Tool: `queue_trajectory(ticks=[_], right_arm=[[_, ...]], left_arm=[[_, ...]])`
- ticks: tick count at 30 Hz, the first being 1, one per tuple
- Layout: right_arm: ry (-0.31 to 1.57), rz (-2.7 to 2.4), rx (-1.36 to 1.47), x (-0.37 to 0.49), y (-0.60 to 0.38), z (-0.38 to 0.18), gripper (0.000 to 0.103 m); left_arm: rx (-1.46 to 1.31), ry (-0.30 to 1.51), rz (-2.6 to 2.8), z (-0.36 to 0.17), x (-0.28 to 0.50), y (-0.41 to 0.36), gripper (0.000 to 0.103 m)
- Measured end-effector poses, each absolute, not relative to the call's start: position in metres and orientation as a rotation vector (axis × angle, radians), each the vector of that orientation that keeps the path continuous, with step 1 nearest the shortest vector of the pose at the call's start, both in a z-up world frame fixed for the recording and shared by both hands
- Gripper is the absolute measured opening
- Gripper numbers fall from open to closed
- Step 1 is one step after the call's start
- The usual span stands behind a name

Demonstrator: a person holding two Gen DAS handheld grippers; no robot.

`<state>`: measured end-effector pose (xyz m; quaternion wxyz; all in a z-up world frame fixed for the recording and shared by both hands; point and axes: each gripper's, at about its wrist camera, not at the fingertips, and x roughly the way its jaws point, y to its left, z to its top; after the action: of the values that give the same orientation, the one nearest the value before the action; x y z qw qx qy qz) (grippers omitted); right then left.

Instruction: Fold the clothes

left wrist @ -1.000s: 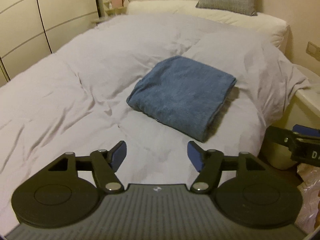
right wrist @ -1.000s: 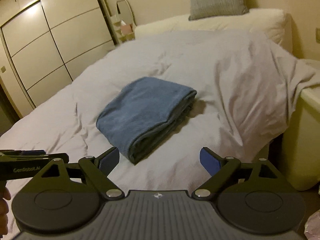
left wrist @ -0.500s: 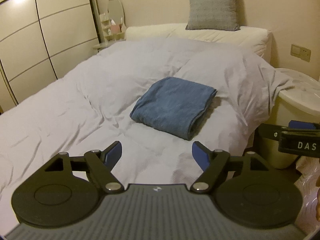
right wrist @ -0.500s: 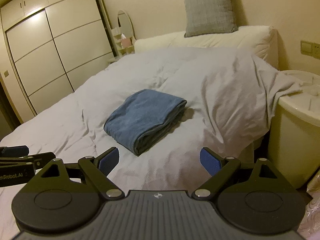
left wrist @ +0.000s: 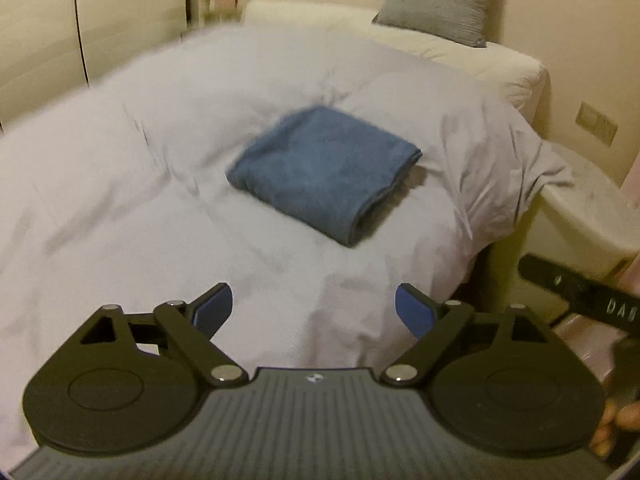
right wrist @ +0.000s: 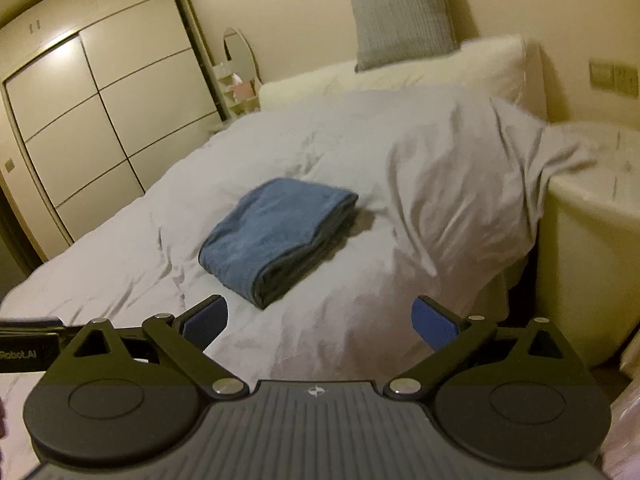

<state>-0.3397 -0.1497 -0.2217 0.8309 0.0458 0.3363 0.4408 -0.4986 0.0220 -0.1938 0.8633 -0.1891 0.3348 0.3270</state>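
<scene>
The blue cloth (left wrist: pixel 324 172) is seen folded into a thick, roughly rectangular stack, resting mid-bed on the white duvet (left wrist: pixel 120 208), w/ its layered open edges turned toward the near right. It is touched by neither gripper.

Left gripper (left wrist: pixel 314 312) – jaws have just been opening and are now spread wide, nothing between them but bare duvet. Right gripper (right wrist: pixel 320 320) – same: jaws have just been opening, spread wide, nothing held. Both are held at the near edge of the bed, well apart from the cloth. The fold is judged done, or nearly so.

Risks from here:
- If the stack is re-gripped by only its top layer, the fold could be pulled open – the edges lie loose, nothing pins them.
- A pad could be snagged in the soft, wrinkled duvet during a low approach, so bedding gets dragged and the stack is tipped.
- The two grippers are held close side by side; a clash is possible if both are swung inward at once.
- The left view is blurred, so edge position may be misjudged.

Count: 1 folded cloth, 2 grippers, 1 duvet, 1 grey cushion (right wrist: pixel 402 10) at the headboard, 1 oval mirror (right wrist: pixel 240 54), 1 wardrobe (right wrist: pixel 100 120). No other clothes are seen waiting on the bed.
</scene>
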Motion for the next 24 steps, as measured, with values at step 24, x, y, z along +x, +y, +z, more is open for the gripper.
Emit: queue_trajectory(ticks=[24], right_arm=[[1.188,1.007,0.773,-0.195,-0.029,-0.349,0.088]], left_arm=[[-1.228,0.405,0.569,-0.319,-0.446,0.264,0.08]])
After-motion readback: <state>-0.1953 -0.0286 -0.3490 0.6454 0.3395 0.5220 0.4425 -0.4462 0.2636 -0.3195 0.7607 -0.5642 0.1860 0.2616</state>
